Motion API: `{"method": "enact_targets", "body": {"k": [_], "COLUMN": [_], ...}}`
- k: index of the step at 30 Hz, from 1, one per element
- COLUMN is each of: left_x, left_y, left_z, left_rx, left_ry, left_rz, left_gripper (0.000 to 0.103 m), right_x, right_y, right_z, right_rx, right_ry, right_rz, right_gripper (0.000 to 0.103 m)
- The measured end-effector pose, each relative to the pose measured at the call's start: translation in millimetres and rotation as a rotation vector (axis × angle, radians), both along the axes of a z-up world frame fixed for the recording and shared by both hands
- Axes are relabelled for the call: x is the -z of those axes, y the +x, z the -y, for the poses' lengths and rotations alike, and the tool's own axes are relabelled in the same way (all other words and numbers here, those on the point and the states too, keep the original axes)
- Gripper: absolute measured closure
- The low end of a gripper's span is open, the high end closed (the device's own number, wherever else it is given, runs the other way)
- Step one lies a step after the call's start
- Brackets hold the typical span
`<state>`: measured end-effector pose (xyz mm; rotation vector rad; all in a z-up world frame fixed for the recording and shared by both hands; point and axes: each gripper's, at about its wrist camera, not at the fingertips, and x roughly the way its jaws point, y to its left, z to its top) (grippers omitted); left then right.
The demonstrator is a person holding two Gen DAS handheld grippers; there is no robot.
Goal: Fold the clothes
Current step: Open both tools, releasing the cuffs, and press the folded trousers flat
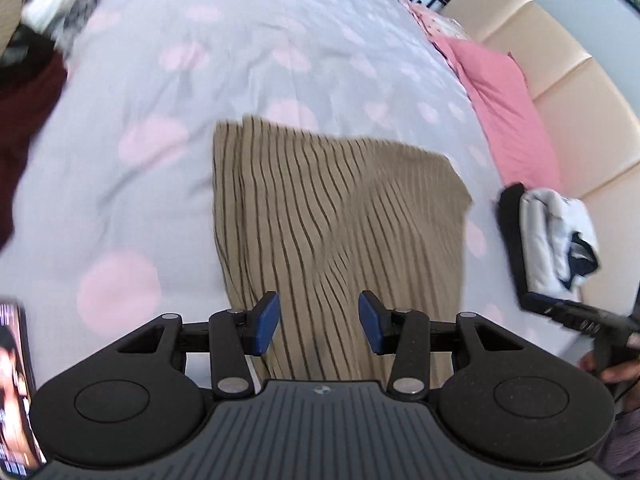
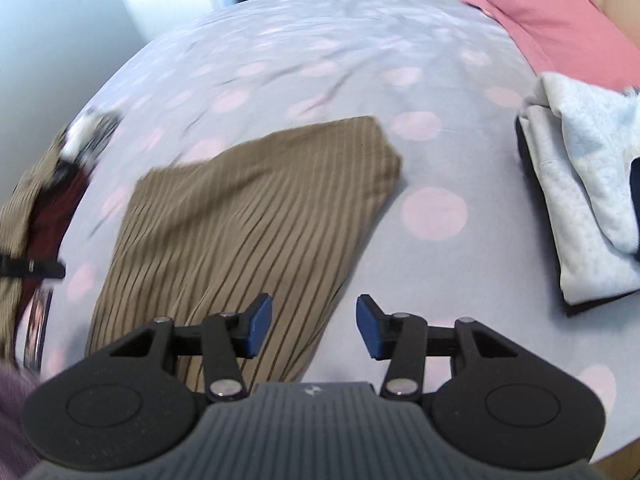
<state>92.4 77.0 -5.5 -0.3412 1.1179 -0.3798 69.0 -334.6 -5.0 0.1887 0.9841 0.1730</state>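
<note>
My left gripper [image 1: 319, 322] hangs over the near end of the striped shirt [image 1: 320, 216], its blue fingers [image 1: 267, 322] spread wide with nothing between them. My right gripper [image 2: 314, 326] is just as wide and just as empty; its left finger sits over the shirt's near right edge and its right finger [image 2: 370, 326] over bare bedsheet [image 2: 304, 56].

The striped shirt [image 2: 240, 216], tan with thin dark lines, lies folded into a rough rectangle in the middle of the bed, flat on the grey sheet [image 1: 224, 52] with pink dots. It runs from just under my grippers away toward the far side.

To the right of it, well apart, is a small stack of folded clothes [image 2: 580, 184]: a pale grey garment on top with something dark beneath and a bit of navy at the edge. The same stack [image 1: 556, 232] shows from the left gripper's view. A pink pillow [image 1: 504, 108] lies beyond it at the far right, against a cream headboard [image 1: 568, 72].

On the left, a loose heap of clothes [image 1: 36, 40] holds a dark red piece, something white and grey, and more tan cloth. A phone [image 1: 16, 392] with a lit screen lies near the left edge.

There are no baskets or boxes on the bed that I can see.
</note>
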Motion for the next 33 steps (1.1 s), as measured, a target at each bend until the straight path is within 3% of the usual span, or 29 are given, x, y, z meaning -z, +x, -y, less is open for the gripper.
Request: {"method": "enact_targets", "body": {"k": [4,9,15,20,27,28,31,33], "left_x": [12.2,26.9,42.4,41.4,47.6,49.0,52.0,52.3], "left_y": [24.3,46.0,58.8,59.3,67.2,68.5,72.1,73.7], "left_z": [11.3,13.2,14.0,27.3,21.8,21.2,19.4,18.7], "left_rx": [-0.018,-0.052,-0.092,-0.036,-0.047,-0.05,-0.068,-0.074], "left_ry": [0.011,0.027,0.056,0.095,0.063,0.067,0.05,0.022], "left_rz": [0.012,-0.016,-0.022,0.01,-0.03,-0.036,-0.063,-0.076], "left_gripper": [0.063,0.063,0.063,0.063,0.063,0.063,0.063,0.063], "right_x": [18.8,39.9,55.5,73.1,91.6,91.3,89.5,86.0], "right_y": [48.1,103.8,147.4,165.2,174.8,174.9,176.4,177.8], "right_z": [24.5,50.6,54.9,46.4,47.3,45.8,42.7,40.3], "right_rx": [0.129,0.294,0.347,0.36,0.414,0.411,0.419,0.433], "right_ry": [0.107,0.264,0.27,0.23,0.251,0.248,0.257,0.268], "right_rz": [-0.036,-0.076,-0.067,-0.103,-0.124,-0.121,-0.126,-0.13], "right_gripper": [0.06,0.061,0.061,0.061,0.061,0.064,0.096,0.096]}}
